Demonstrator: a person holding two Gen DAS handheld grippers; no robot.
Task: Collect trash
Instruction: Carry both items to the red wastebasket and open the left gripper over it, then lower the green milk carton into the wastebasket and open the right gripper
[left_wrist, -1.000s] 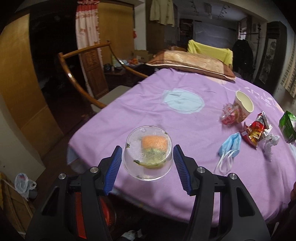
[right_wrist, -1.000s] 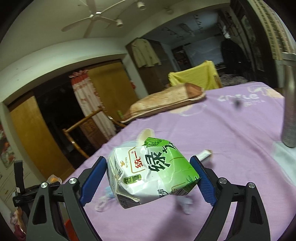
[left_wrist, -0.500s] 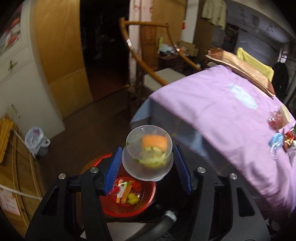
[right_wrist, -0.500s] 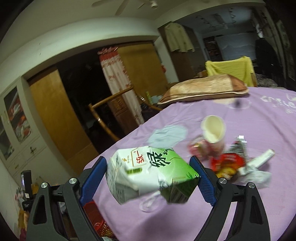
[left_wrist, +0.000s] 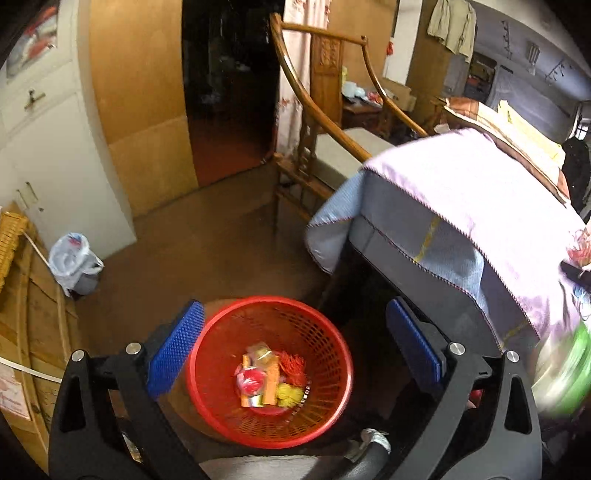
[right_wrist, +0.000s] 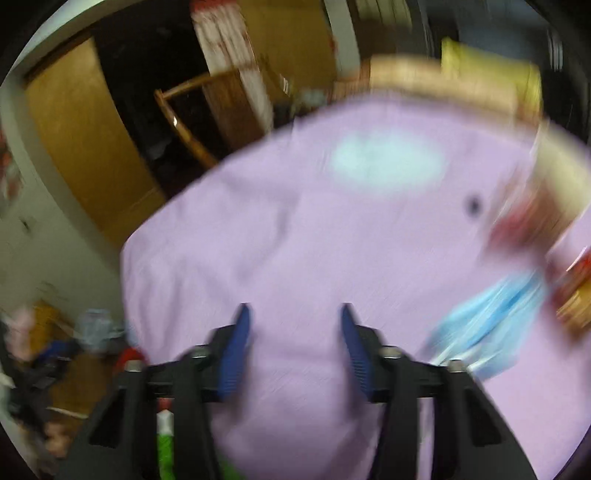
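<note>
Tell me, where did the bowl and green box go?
The left claw swung off the purple sheet to above the red basket and has just opened; the clear bowl is gone from it. The right claw has just been closing, empty; the green carton shows only as a blur. The blue mask stayed on it.

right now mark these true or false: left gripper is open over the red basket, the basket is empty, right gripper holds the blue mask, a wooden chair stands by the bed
1. The left gripper is open above the red basket. True; nothing is between its jaws.
2. The basket is empty. False; colourful wrappers lie in it.
3. The right gripper holds the blue mask. False; the mask lies on the purple bedspread, off to the side.
4. A wooden chair stands by the bed. True.
</note>
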